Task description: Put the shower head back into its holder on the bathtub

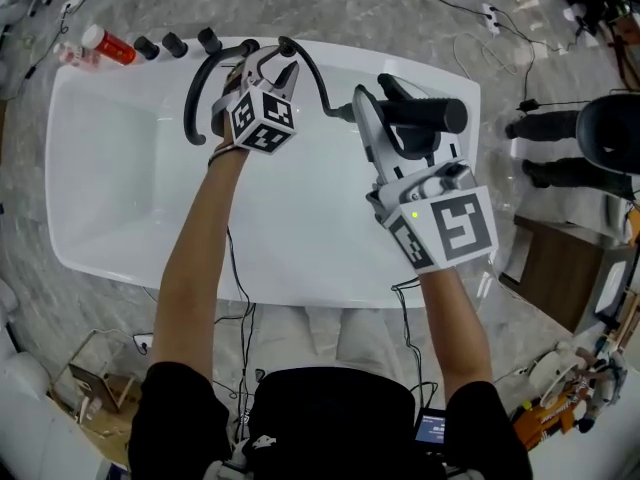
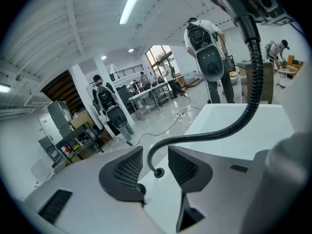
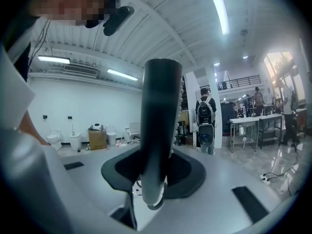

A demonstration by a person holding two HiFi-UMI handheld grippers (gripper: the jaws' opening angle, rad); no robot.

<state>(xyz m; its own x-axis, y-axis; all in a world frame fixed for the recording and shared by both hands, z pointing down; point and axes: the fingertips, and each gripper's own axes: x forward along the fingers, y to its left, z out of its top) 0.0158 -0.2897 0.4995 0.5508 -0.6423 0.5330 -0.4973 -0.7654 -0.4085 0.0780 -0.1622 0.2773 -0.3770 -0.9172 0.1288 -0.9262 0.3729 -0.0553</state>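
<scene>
Within right claw [image 3: 155,173], shower head [image 3: 158,106]

White bathtub [image 1: 115,173], black shower head [image 1: 428,116], black hose [image 1: 193,98]

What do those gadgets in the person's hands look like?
The left gripper and right gripper are pale grey plastic, each with two wedge-shaped jaws faced with dark gridded pads. Each carries a white cube printed with black square markers. Thin black cables trail back toward the body. The person wears a black short-sleeved top.
</scene>
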